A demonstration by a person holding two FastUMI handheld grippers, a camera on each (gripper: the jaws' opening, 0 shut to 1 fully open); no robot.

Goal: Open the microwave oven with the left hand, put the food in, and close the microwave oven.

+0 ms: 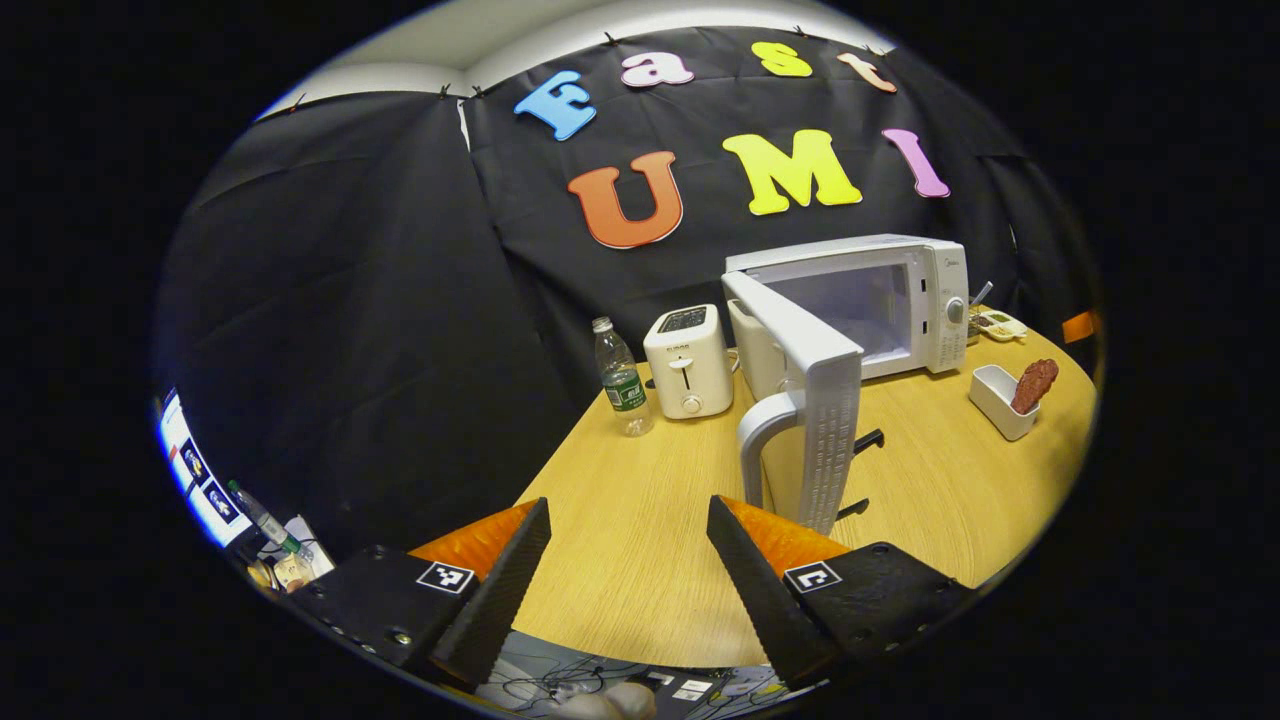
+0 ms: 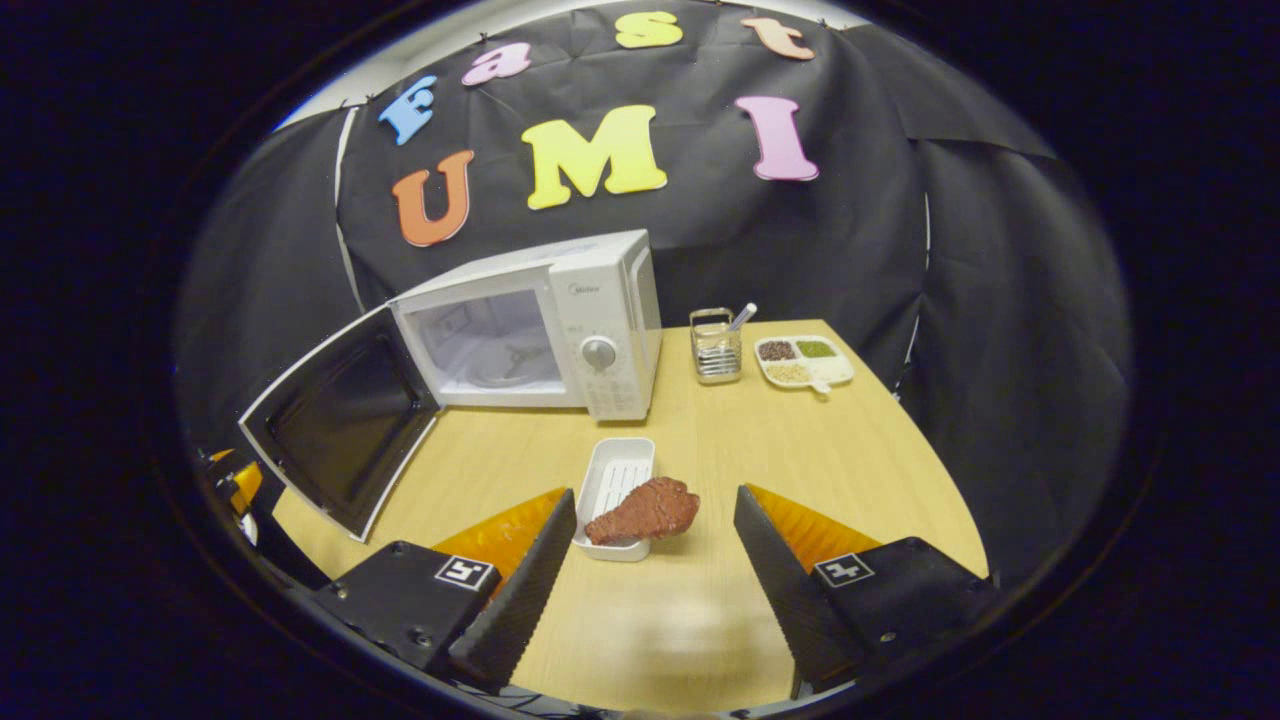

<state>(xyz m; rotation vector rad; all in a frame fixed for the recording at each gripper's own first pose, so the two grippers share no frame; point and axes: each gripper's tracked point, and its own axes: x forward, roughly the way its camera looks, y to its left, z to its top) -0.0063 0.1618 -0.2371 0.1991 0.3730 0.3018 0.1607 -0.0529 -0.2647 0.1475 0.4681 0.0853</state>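
A round wooden table (image 2: 820, 470) carries the scene, with a white microwave oven (image 2: 600, 320) standing at its far side and its door (image 2: 340, 425) swung wide open toward the left gripper. In the left gripper view the door's edge and handle (image 1: 765, 435) stand just ahead of the left gripper (image 1: 628, 560), whose fingers are spread apart with nothing between them. A white toaster (image 1: 688, 360) and a clear water bottle (image 1: 622, 380) sit side by side to the left of the oven. To the oven's right, a wire holder (image 2: 716, 348) stands beside a divided dish (image 2: 805, 362) of what look like grains or seeds — too small to tell. The food — a reddish-brown piece of meat (image 2: 645, 510) — rests on the near end of a small white tray (image 2: 618, 490), in front of the oven. The right gripper (image 2: 655, 560) hangs just short of it, fingers wide apart and touching nothing.
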